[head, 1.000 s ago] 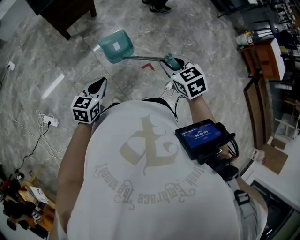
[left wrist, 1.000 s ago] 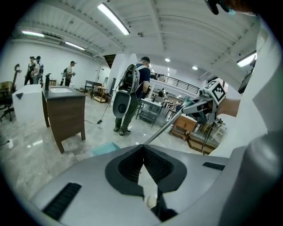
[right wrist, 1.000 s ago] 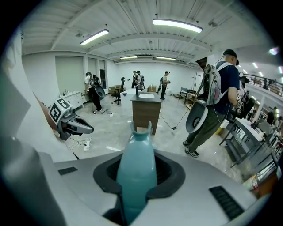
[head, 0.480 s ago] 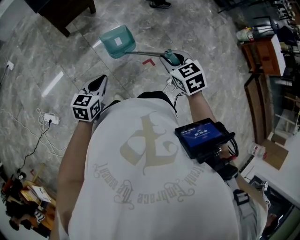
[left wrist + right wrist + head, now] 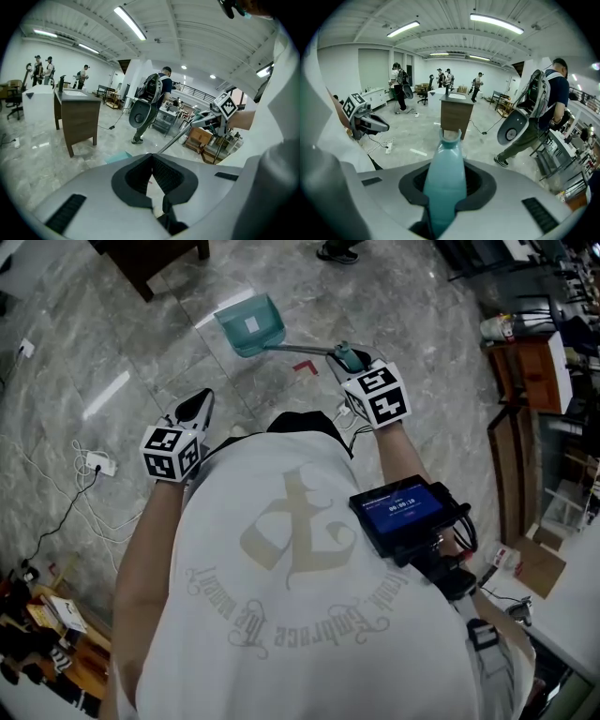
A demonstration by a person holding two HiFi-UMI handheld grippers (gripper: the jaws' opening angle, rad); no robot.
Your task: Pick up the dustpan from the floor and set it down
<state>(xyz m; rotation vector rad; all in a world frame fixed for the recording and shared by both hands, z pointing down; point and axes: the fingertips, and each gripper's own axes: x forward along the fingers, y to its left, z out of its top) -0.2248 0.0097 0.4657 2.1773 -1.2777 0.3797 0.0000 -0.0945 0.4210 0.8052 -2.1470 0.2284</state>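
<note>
The dustpan has a teal pan (image 5: 251,324), a thin metal pole and a teal handle (image 5: 349,357). My right gripper (image 5: 354,364) is shut on that handle, and the pole slants forward and left to the pan over the grey marble floor. Whether the pan touches the floor I cannot tell. In the right gripper view the teal handle (image 5: 444,187) fills the gap between the jaws. My left gripper (image 5: 195,411) hangs apart at the left, shut with nothing in it. From the left gripper view the pan (image 5: 119,157) and the pole (image 5: 178,138) show beyond the closed jaws.
A dark wooden desk (image 5: 155,263) stands at the far left, a red floor mark (image 5: 302,366) lies under the pole. A power strip with cables (image 5: 94,463) lies at the left. A wooden cabinet (image 5: 530,367) stands right. A person with a backpack (image 5: 539,117) walks nearby.
In the head view the pan has swung to the right and a little farther away. The right gripper stays shut on the handle; the left gripper keeps its place.
</note>
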